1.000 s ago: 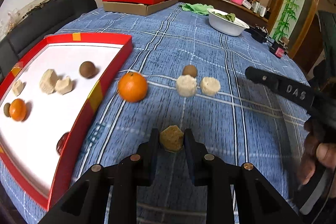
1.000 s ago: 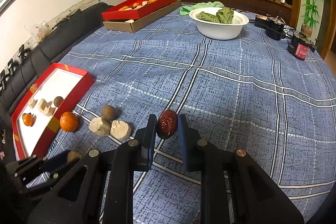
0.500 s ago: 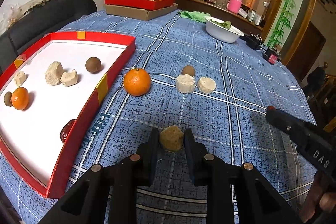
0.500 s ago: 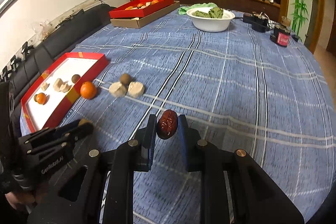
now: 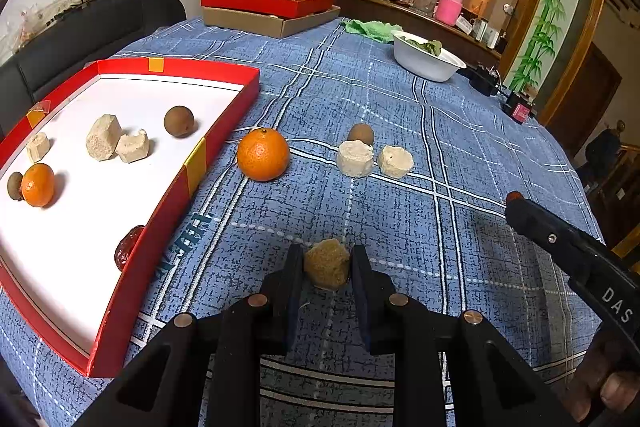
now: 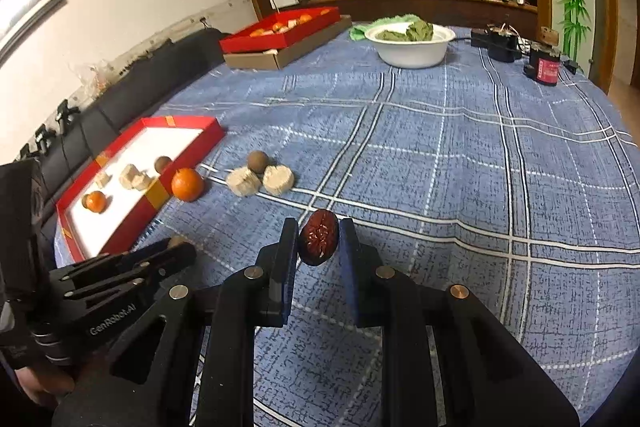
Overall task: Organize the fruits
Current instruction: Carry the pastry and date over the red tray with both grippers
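Observation:
My left gripper is shut on a tan crumbly chunk, held over the blue checked cloth to the right of the red tray. A dark red date sits pinched in my right gripper, above the cloth nearer the table's front. On the cloth lie an orange, a brown round fruit and two pale chunks. Inside the tray are a small orange, two brown round fruits, pale chunks and a date by its near wall. The right gripper's finger shows at the right of the left wrist view.
A second red tray on a cardboard box stands at the far end. A white bowl of greens and green cloth are beyond the middle; small dark devices sit far right. A black sofa runs along the left.
The right gripper has drawn back toward the near edge with the date, so the loose fruit looks farther away. The left gripper has kept almost still with its chunk.

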`<state>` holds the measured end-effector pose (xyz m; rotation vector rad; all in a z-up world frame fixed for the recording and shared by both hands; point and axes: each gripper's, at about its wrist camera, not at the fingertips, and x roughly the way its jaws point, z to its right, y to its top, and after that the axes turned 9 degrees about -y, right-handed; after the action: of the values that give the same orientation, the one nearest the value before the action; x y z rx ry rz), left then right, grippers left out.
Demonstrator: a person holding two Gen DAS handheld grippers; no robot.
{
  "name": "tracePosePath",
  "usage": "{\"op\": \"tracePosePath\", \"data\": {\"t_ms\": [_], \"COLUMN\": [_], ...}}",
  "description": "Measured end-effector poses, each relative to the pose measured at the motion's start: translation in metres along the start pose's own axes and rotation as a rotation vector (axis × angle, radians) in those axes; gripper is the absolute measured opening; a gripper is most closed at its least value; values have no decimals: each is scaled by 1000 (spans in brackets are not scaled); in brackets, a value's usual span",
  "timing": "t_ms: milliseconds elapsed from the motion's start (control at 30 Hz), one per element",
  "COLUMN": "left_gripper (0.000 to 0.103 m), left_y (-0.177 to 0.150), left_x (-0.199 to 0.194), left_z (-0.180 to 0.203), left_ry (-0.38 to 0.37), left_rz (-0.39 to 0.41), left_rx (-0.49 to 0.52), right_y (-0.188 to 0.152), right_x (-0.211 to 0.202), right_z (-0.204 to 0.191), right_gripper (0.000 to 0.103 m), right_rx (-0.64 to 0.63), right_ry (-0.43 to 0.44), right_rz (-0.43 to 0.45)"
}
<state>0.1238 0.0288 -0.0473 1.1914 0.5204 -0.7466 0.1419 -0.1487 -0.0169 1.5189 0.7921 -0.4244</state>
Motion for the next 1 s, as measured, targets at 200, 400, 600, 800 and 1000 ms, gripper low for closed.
{"op": "tracePosePath", "data": {"t_ms": [200, 400, 600, 800, 1000], "left_gripper": [23, 23, 23, 23, 23], "left_y": [1, 1, 1, 0, -10], "left_x": [2, 4, 2, -5, -17], "left_z": [0, 3, 1, -2, -7], "left_ry": [5, 15, 16, 24, 10], "left_rz": [-2, -12, -3, 32, 24], "left_rx": [-1, 11, 7, -8, -38], "right_y": [0, 0, -1, 0, 0], "right_x": [-6, -9, -11, -12, -13], "right_z": [1, -2, -6, -5, -12], "right_gripper": [19, 19, 19, 19, 19], "right_rx": [9, 0, -12, -12, -36], "right_ry": [23, 48, 66, 52, 23], "right_rz": [35, 48, 55, 65, 55]}}
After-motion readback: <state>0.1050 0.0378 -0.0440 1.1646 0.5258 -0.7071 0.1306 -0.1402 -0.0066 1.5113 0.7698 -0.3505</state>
